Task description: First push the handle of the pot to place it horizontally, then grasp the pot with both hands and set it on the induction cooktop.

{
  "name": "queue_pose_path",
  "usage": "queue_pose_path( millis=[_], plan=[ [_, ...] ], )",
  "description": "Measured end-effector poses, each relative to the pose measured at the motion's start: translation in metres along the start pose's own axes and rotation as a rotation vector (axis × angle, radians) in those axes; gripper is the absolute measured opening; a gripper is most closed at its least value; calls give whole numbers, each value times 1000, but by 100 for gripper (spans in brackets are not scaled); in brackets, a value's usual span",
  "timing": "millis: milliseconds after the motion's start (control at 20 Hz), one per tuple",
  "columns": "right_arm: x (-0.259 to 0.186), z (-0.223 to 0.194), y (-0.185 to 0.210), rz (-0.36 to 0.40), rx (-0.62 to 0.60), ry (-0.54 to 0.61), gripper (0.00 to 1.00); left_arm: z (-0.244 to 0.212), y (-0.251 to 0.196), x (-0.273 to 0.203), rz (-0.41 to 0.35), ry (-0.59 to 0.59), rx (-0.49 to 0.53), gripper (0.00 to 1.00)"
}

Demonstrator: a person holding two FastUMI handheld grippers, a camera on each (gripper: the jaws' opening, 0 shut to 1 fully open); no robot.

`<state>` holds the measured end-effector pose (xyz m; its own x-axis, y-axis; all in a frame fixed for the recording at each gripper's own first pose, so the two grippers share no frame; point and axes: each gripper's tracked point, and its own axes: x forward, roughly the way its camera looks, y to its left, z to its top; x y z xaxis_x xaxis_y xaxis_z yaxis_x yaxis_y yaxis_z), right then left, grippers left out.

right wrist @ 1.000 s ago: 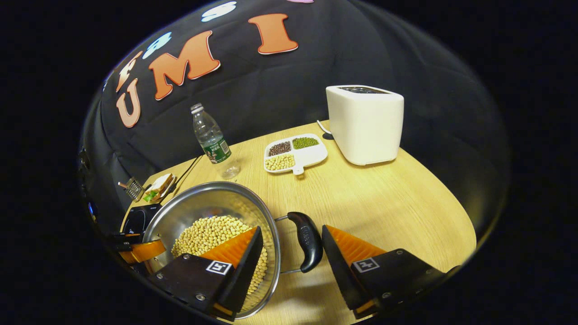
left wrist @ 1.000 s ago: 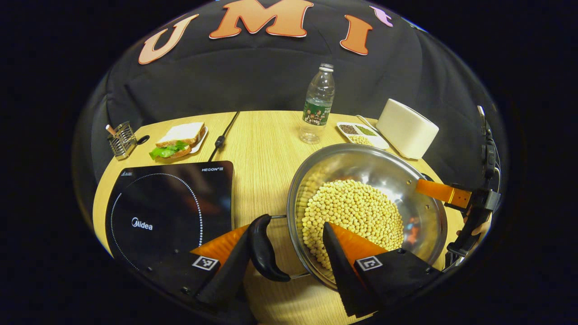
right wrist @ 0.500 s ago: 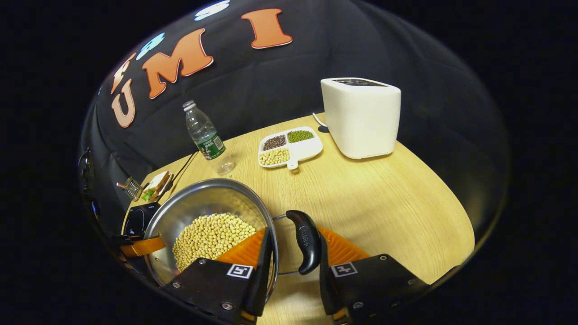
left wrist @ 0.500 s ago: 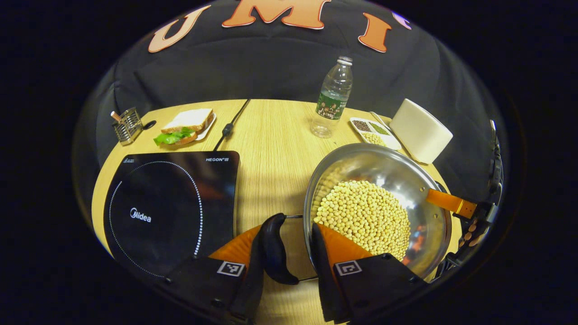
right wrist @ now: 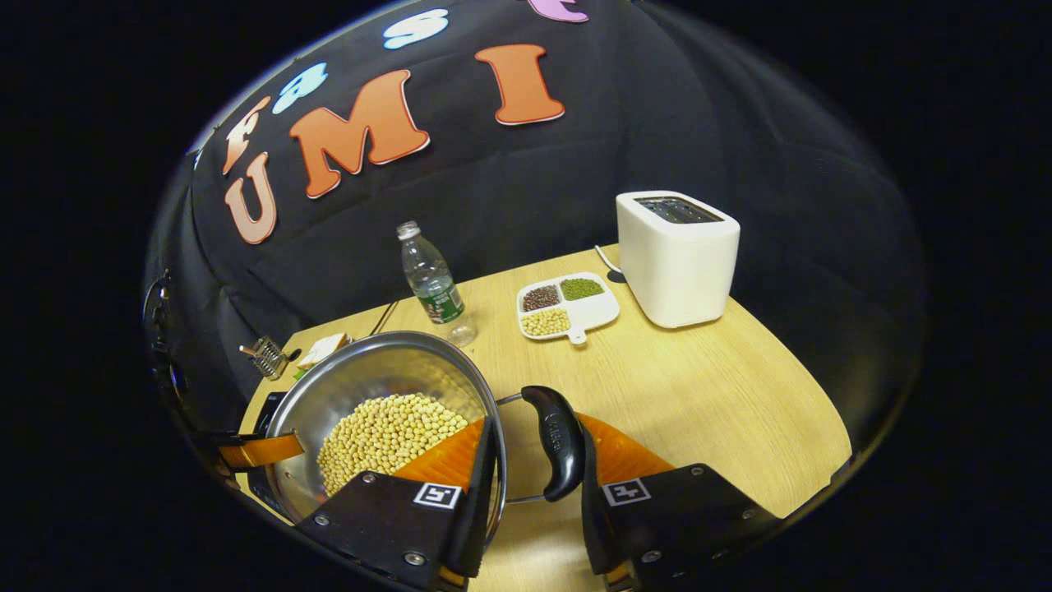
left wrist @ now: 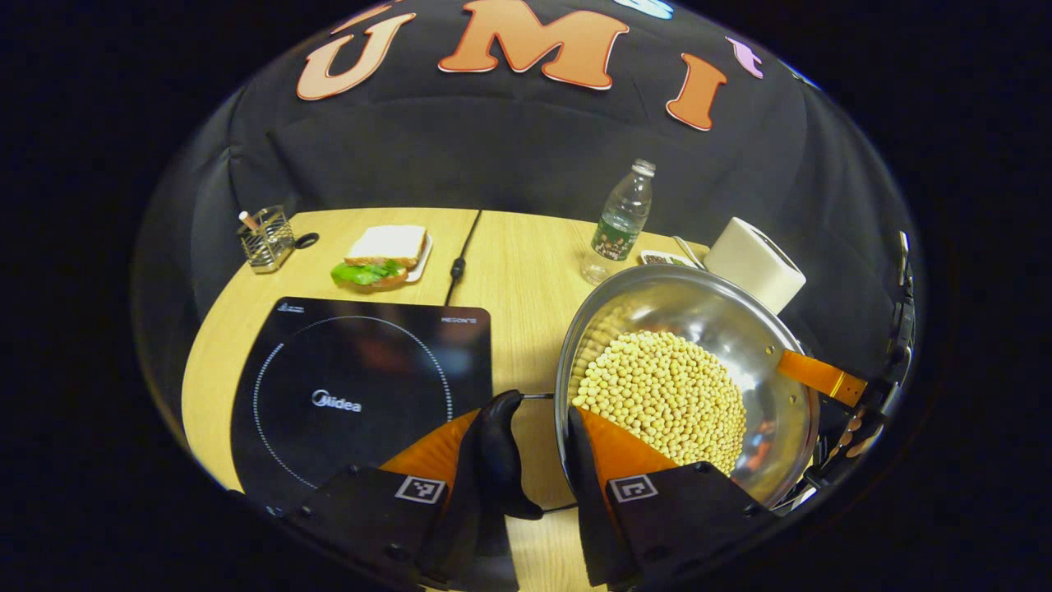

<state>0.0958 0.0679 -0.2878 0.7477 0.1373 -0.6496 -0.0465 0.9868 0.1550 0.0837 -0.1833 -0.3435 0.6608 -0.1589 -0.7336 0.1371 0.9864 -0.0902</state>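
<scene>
A steel pot (left wrist: 699, 304) full of soybeans (left wrist: 657, 395) hangs between both grippers, right of the black induction cooktop (left wrist: 362, 395). My left gripper (left wrist: 534, 411) is shut on the pot's black side handle (left wrist: 500, 444), one finger outside the handle and the other inside the rim. The right gripper's finger (left wrist: 822, 376) hooks over the far rim. In the right gripper view my right gripper (right wrist: 536, 436) is shut the same way on the opposite black handle (right wrist: 557, 440) of the pot (right wrist: 370, 378). The left gripper's finger (right wrist: 259, 450) shows at that far rim.
On the round wooden table (right wrist: 699, 395) stand a water bottle (right wrist: 431, 284), a divided bean tray (right wrist: 567, 300) and a white toaster (right wrist: 678, 255). Behind the cooktop lie a sandwich plate (left wrist: 382, 255), a wire holder (left wrist: 265, 238) and the cooktop's cord (left wrist: 460, 255).
Both grippers went from open around the handles to shut on them. Since then both views have risen, and the table looks farther below the pot.
</scene>
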Motion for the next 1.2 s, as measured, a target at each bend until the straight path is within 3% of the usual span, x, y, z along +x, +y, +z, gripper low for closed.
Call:
queue_pose_path(
  millis=[150,200,250,350,450,550,950,1200],
  plan=[
    [-8,0,36,33,-10,-7,48,4,30,-22,27,-4,-21,57],
    [-11,-2,49,44,-14,-7,43,7,41,-29,37,-8,-24,58],
    [-12,-3,63,57,-15,-5,48,8,53,-36,48,-13,-27,58],
    [-14,-6,90,79,-19,-4,48,9,76,-48,71,-16,-30,58],
    [-13,-10,115,96,-29,-5,43,12,101,-56,90,-26,-38,57],
    [-9,-15,139,111,-37,-1,48,13,124,-62,101,-23,-55,58],
    [18,-46,216,151,-50,36,48,6,214,-60,163,2,-97,57],
    [33,-62,242,172,-59,57,48,6,248,-58,186,-6,-96,57]
  ],
)
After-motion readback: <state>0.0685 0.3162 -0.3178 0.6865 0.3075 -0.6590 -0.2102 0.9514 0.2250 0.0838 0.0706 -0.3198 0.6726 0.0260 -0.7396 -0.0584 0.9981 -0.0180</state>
